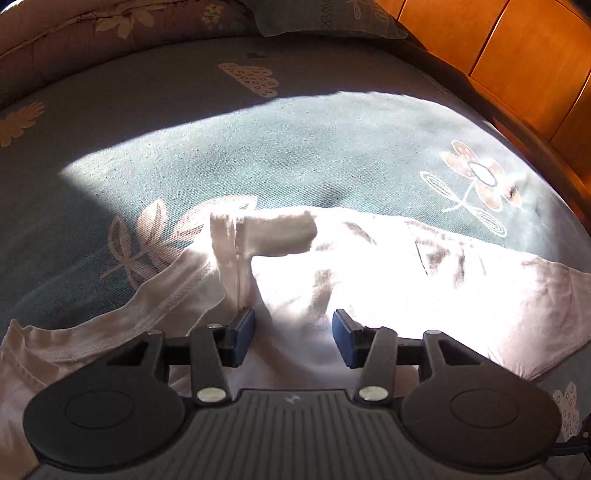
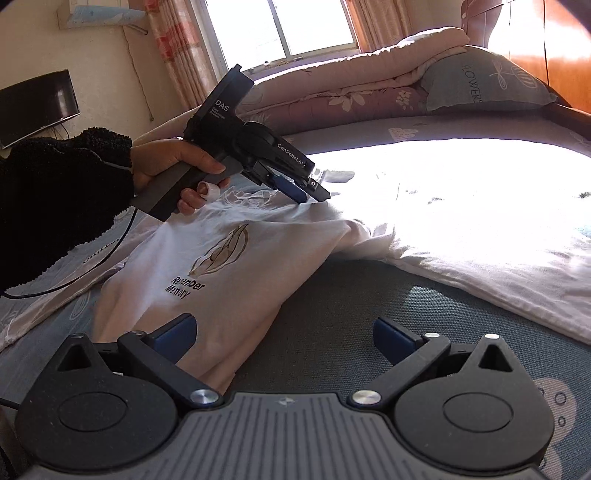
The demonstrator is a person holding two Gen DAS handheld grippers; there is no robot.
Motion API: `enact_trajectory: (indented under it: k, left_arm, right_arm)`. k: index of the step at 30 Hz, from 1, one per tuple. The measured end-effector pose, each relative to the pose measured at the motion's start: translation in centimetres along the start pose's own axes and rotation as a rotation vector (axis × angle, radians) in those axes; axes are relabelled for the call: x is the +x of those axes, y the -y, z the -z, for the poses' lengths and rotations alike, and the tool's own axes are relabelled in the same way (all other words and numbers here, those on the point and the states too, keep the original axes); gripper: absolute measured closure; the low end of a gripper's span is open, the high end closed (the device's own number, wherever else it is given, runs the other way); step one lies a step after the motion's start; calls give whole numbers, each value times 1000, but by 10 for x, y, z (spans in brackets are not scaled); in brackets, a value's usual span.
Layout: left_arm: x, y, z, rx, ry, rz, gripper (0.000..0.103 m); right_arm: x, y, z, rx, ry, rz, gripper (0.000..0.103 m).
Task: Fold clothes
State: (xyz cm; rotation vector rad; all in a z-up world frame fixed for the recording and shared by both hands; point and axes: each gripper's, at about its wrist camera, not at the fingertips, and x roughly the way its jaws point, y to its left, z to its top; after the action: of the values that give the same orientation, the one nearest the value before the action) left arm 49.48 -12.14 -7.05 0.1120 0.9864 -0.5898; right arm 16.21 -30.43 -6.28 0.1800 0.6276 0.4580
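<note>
White cotton: T-shirt (image 2: 221,273) spread on the blue-grey bed sheet (image 2: 332,332), partly folded, printed feather and text facing up, far half in strong sunlight.
Left gripper (image 1: 293,334): jaws parted, nothing between them, low over the bright cloth, one raised fold touching the left pad (image 1: 245,325).
Right gripper (image 2: 284,338): wide open, empty, left finger (image 2: 175,334) over the near shirt edge, right one over the bare sheet.
Background: pillow (image 2: 484,81) and folded quilt (image 2: 351,70) near the window (image 2: 280,26).
</note>
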Motion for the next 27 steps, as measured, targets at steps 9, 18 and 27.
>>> enact_trajectory:
  k: [9, 18, 27]
  left_arm:
    - [29, 23, -56, 50, 28, -180, 54]
    - [-84, 54, 0, 150, -64, -165, 46]
    - [-180, 84, 151, 132, -74, -228, 31]
  right_arm:
    - [-21, 9, -5, 47, 53, -19, 0]
    - [-33, 14, -7, 83, 90, -13, 0]
    - [-22, 9, -3, 92, 57, -11, 0]
